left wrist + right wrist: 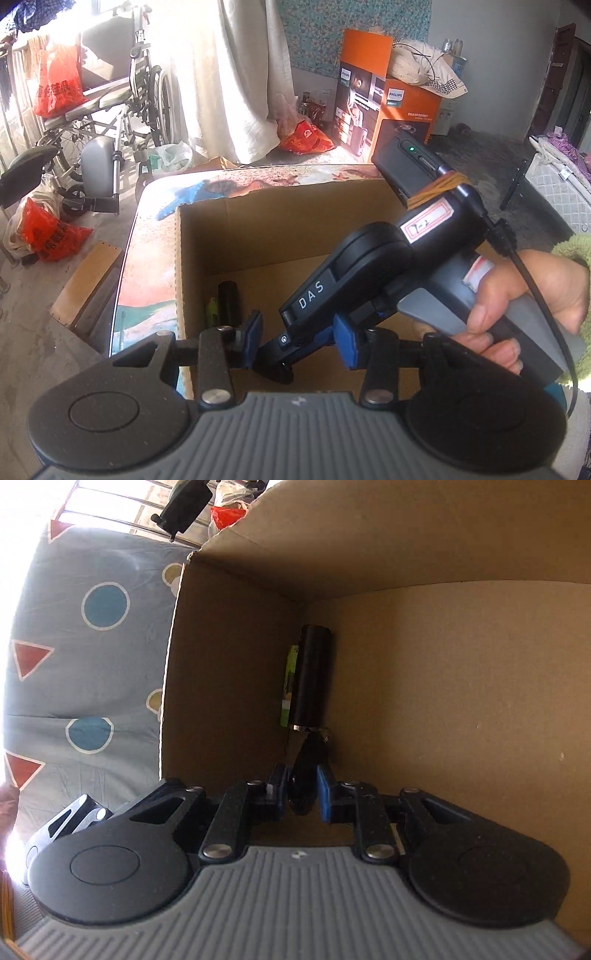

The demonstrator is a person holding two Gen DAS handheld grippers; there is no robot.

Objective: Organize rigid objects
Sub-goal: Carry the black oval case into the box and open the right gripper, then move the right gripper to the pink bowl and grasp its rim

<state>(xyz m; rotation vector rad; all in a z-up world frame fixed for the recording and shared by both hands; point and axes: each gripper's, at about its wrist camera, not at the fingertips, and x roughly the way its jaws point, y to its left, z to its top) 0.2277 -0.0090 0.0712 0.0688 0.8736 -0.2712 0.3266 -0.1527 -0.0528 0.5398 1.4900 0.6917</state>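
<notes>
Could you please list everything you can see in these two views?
cardboard box: one, brown, open on the table
cylinder: one, black, lying inside the box by a wall
packet: one, green, between the cylinder and that wall
small object: one, black, in the right jaws
wheelchair: one, grey, on the floor
carton: one, orange, beyond the table
plastic bags: three, red, on the wheelchair and floor
left hand-held gripper: black, blue pads, open
right hand-held gripper: shut on the small object
hand: one, gripping its handle
</notes>
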